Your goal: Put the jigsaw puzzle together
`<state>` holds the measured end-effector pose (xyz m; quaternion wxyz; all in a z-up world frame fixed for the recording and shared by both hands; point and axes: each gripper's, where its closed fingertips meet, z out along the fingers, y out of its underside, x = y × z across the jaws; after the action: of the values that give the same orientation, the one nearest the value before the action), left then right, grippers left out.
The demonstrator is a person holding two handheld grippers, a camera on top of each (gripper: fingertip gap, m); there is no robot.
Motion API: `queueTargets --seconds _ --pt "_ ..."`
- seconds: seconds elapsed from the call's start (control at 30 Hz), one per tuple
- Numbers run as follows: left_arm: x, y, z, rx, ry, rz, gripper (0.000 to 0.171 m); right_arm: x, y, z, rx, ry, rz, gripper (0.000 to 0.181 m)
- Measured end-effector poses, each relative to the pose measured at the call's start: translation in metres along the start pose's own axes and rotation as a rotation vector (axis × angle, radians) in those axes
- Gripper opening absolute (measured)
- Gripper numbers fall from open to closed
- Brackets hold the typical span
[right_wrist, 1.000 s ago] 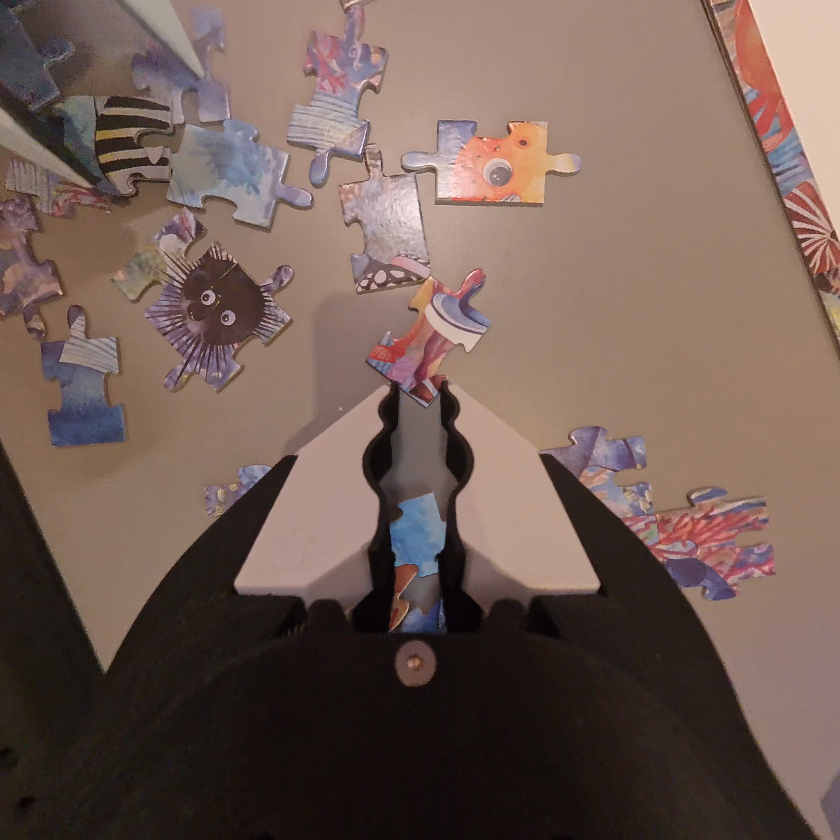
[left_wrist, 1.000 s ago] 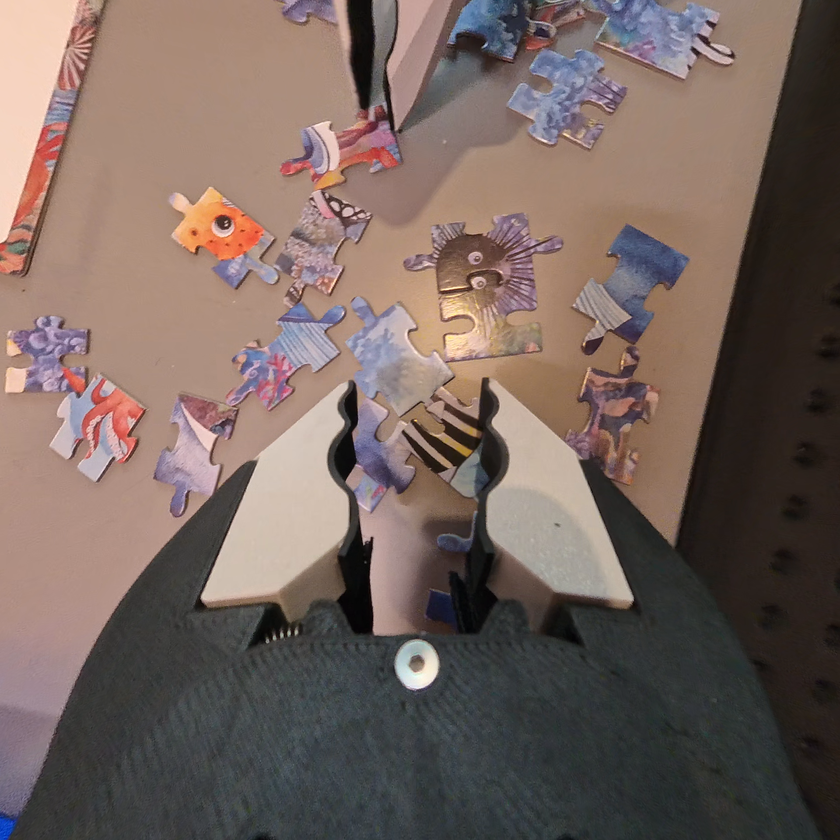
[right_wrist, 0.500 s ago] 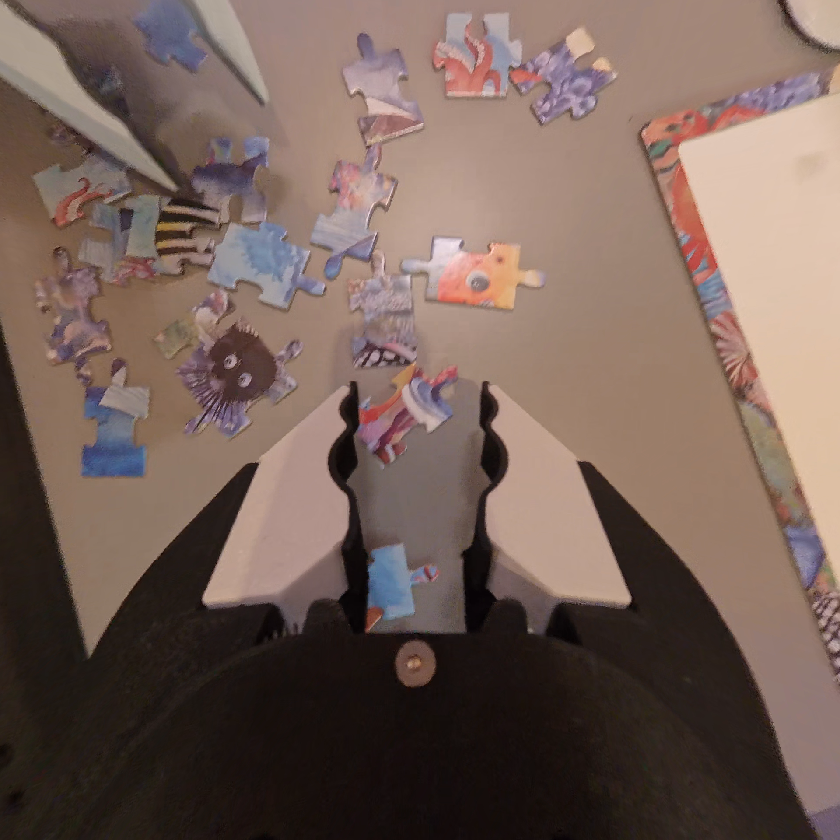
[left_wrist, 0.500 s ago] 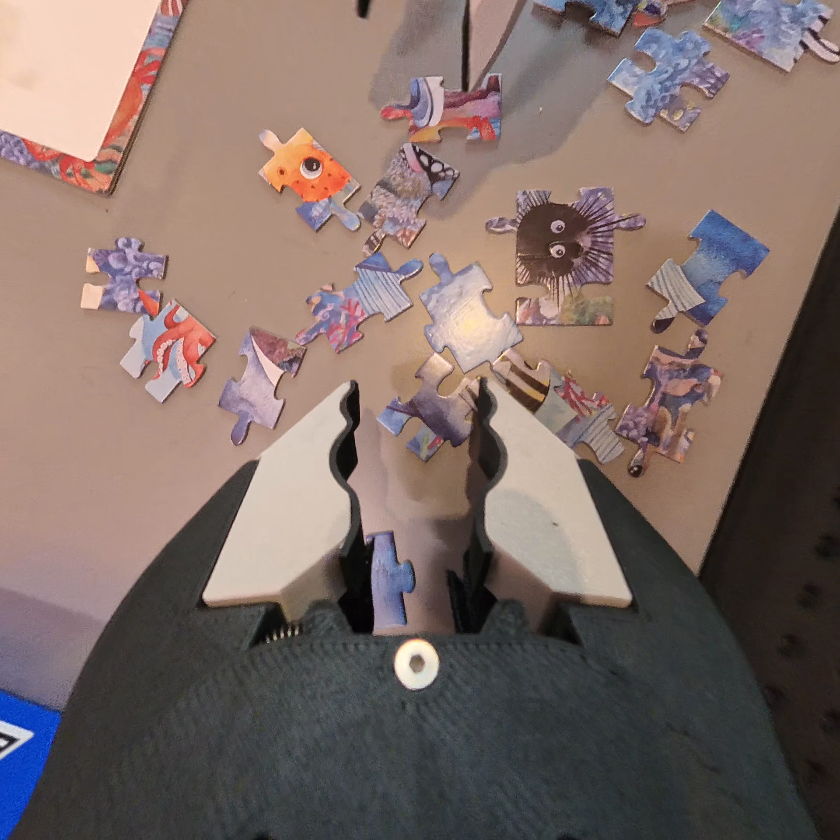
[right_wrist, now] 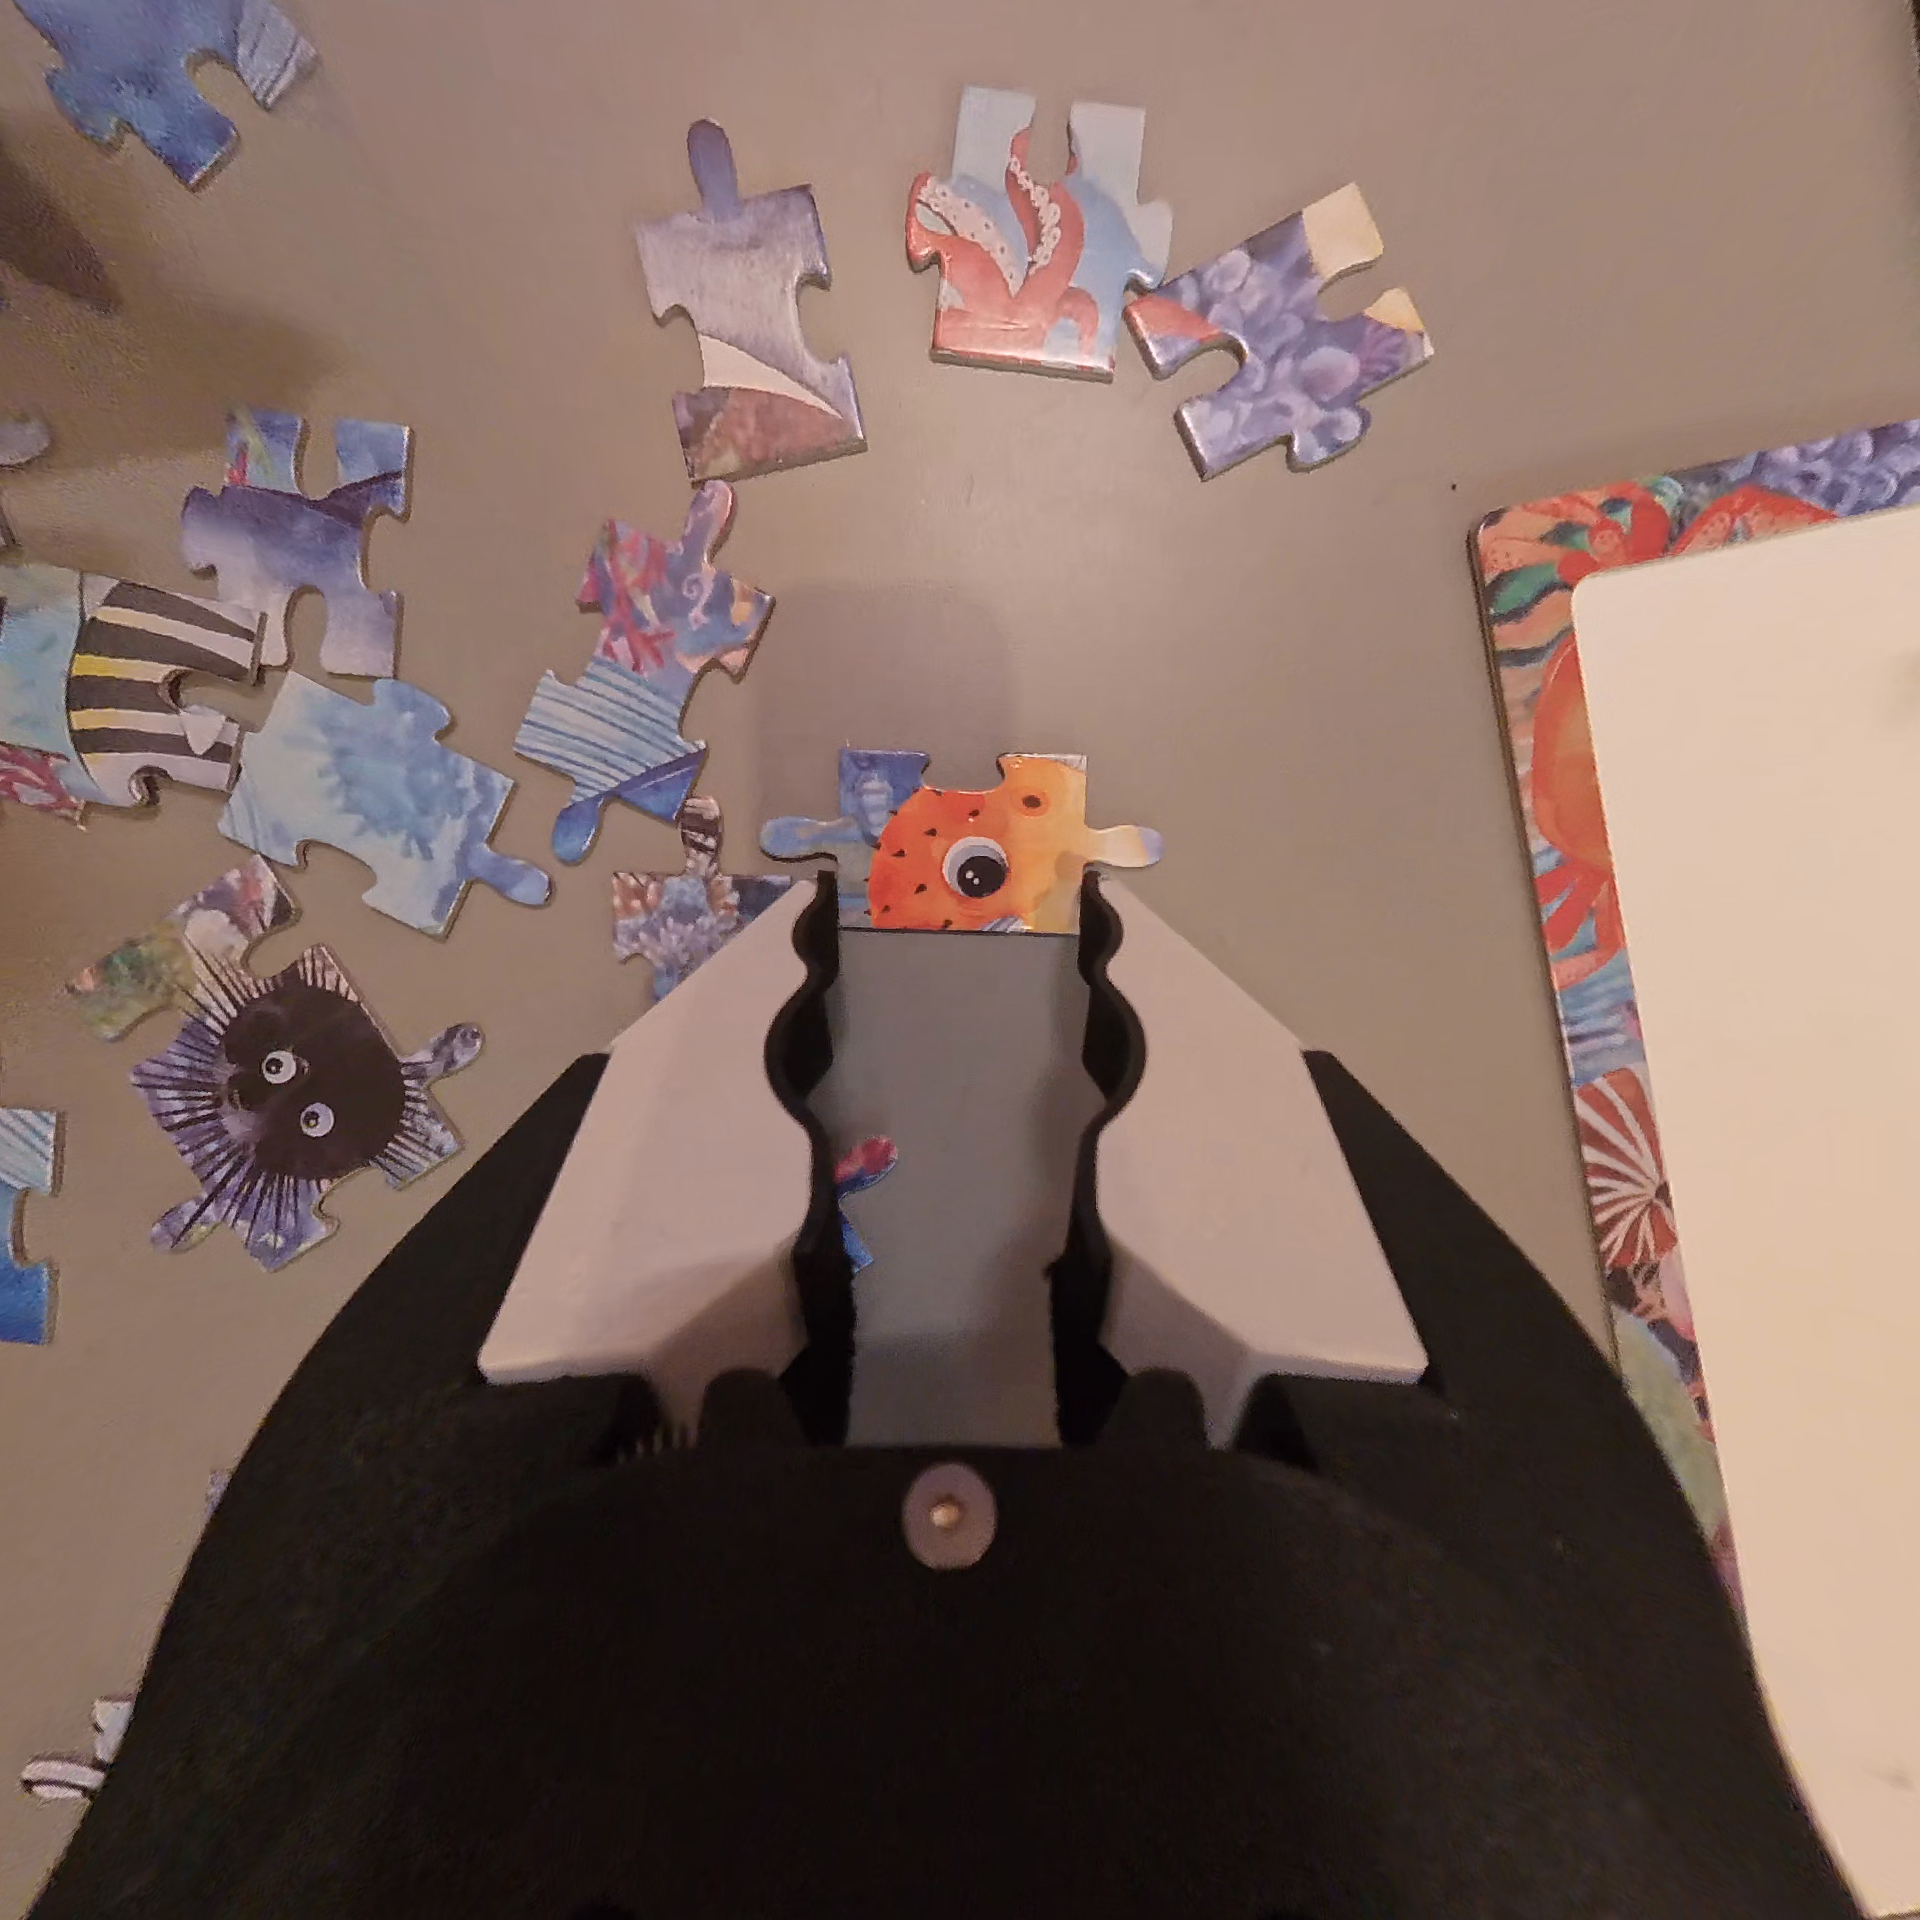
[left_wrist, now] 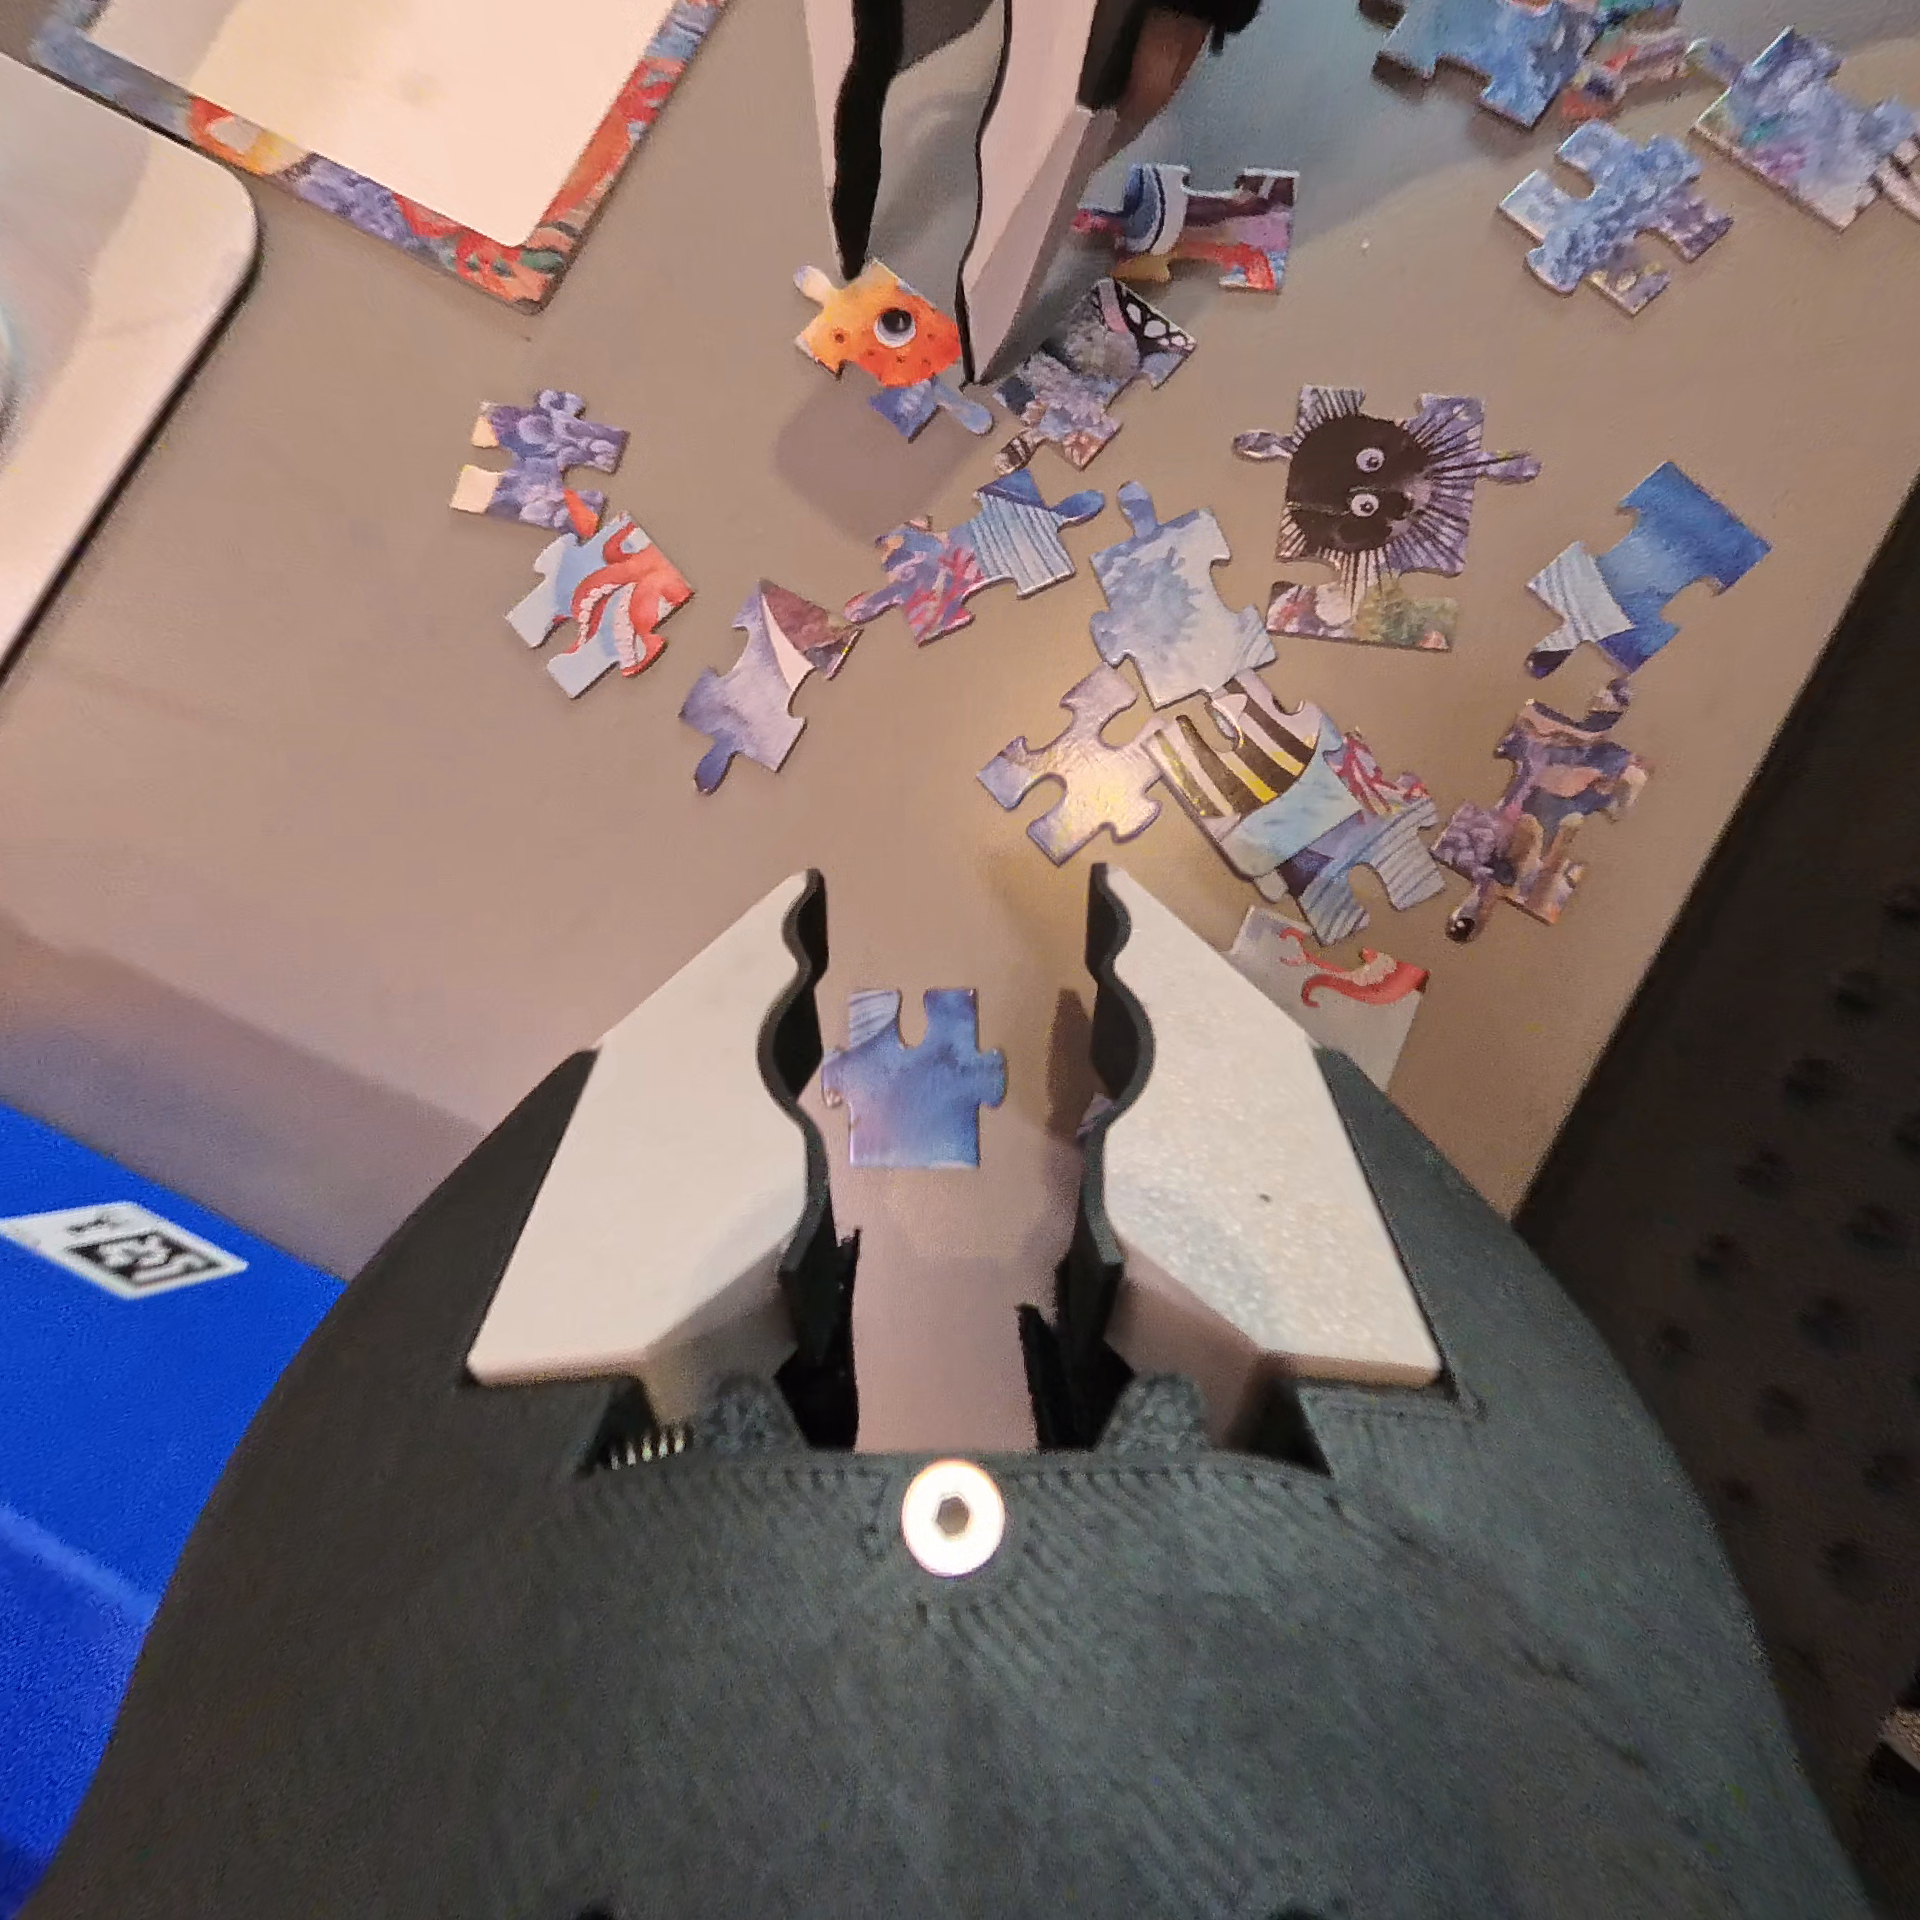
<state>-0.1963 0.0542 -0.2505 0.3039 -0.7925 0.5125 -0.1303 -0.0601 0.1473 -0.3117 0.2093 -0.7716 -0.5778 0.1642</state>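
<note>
Having shifted from the red-and-blue piece, the right gripper (right_wrist: 956, 899) is now straddling, jaws released, the orange fish piece (right_wrist: 971, 852) lying crosswise on the surface (right_wrist: 1195, 644) at its tips, while the left gripper (left_wrist: 956, 904) is hovering unclenched nearer.

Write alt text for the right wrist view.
The right gripper, with its white fingers open, straddles the near edge of an orange pufferfish jigsaw piece lying on a grey table. Loose sea-themed pieces, among them a black spiky urchin piece, lie to the left and beyond, and the colourful-bordered puzzle frame sits at right.
</note>
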Motion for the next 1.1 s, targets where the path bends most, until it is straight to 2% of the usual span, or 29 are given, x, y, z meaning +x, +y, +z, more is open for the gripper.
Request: queueTargets --seconds 0.2,0.37,0.47,0.6,0.7,0.83,0.97,1.0,1.1 --pt "0.005 0.026 -0.022 -0.055 0.009 -0.012 0.048 0.007 -0.004 0.002 -0.005 -0.003 -0.010 0.044" --pt "0.038 0.060 -0.017 -0.148 0.126 0.053 0.055 0.021 -0.013 0.008 0.012 0.033 0.052 0.044" --pt "0.052 0.070 -0.010 -0.169 0.166 0.091 0.059 0.028 -0.025 0.014 0.026 0.062 0.133 0.044" --pt "0.059 0.073 -0.003 -0.169 0.180 0.113 0.061 0.011 -0.049 0.017 0.104 -0.065 0.218 0.046" --pt "0.060 0.079 0.002 -0.187 0.174 0.120 0.057 0.009 -0.052 0.001 0.137 -0.055 0.188 0.050" --pt "0.060 0.081 0.007 -0.165 0.181 0.115 0.043 -0.009 -0.045 -0.035 0.177 -0.096 0.117 0.041" --pt "0.059 0.081 0.008 -0.151 0.175 0.106 0.043 -0.037 -0.031 -0.056 0.157 -0.132 0.034 0.036" --pt "0.057 0.080 0.007 -0.149 0.165 0.109 0.031 -0.043 -0.026 -0.058 0.140 -0.130 0.018 0.036" --pt "0.053 0.083 0.006 -0.142 0.154 0.090 0.031 -0.055 -0.014 -0.065 0.114 -0.113 -0.006 0.035"
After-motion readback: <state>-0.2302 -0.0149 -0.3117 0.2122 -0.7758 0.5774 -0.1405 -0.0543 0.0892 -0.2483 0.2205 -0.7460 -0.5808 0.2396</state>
